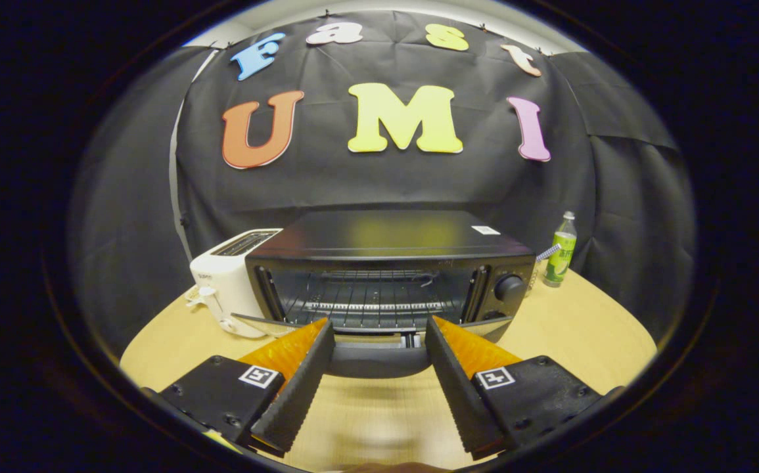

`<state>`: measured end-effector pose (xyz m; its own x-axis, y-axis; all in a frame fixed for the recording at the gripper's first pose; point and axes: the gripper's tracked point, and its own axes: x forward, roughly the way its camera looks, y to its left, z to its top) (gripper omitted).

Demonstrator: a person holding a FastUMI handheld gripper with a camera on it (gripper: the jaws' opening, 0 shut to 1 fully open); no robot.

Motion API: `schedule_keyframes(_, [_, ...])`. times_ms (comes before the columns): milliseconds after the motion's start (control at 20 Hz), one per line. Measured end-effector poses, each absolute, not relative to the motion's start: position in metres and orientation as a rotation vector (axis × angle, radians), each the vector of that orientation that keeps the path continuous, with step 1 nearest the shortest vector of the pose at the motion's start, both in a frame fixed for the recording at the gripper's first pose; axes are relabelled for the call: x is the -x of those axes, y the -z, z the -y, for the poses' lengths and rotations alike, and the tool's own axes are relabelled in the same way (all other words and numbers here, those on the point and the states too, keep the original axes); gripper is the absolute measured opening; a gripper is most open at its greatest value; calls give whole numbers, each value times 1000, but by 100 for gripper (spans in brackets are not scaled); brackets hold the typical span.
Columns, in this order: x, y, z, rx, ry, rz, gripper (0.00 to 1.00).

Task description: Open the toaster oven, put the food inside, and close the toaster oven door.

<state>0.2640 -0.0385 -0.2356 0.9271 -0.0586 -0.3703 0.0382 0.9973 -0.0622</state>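
- Right now the jaws (379, 332) stand spread wide and released, gripping nothing, with bare counter (589, 328) showing between them.
- Just ahead of the fingertips lies the toaster oven door (379, 358), folded down flat toward the jaws; its front edge spans the gap between the two tips, though whether either tip touches it cannot be told.
- Beyond the door sits the toaster oven (386, 263), a dark box on the counter, its cavity open.
- Inside the cavity a wire rack (372, 305) runs across; nothing rests on it, and a heating rod crosses near the back.
- On the oven's right front panel is a round knob (509, 287).
- Touching or just beside the oven's left wall stands a white pop-up toaster (225, 282), upright, slots on top; what the slots hold cannot be seen.
- Well off to the oven's right, near the counter's far edge, stands an upright bottle (561, 253) with green liquid and a pale cap.
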Motion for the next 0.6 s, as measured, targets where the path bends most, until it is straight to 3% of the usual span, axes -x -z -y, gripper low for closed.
schedule_keyframes(600, [-252, 261, 42, 57, 60, -470, 92])
